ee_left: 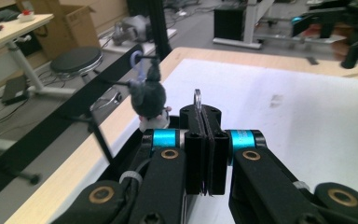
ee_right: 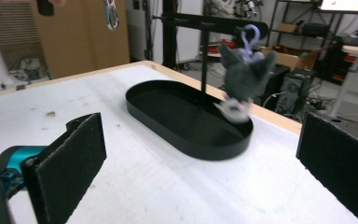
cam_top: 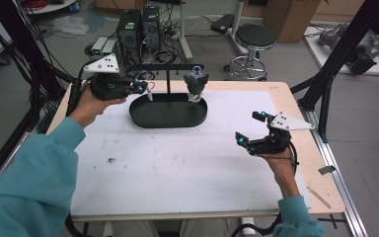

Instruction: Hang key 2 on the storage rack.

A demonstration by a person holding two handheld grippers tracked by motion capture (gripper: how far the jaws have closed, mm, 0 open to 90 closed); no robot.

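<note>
A grey plush toy (cam_top: 196,83) (ee_left: 148,95) (ee_right: 244,74) hangs by a purple clip from the black crossbar (cam_top: 168,66) (ee_right: 205,21) of a stand. The stand rises from a black oval tray (cam_top: 168,123) (ee_right: 186,149) at the back of the table. My left gripper (cam_top: 144,89) (ee_left: 200,114) is held above the tray's left end, shut on a small metal ring (ee_left: 197,98) that sticks out past the jaw tips. My right gripper (cam_top: 248,127) (ee_right: 203,158) hovers over the mat to the right of the tray, facing it, open wide with nothing between its pads (ee_right: 74,154).
A white mat (cam_top: 177,163) covers most of the wooden table. Behind the table stand computer towers (cam_top: 138,27) and a round black stool (cam_top: 255,37). Black frame posts (cam_top: 325,74) rise at the right edge, and cables hang at the left.
</note>
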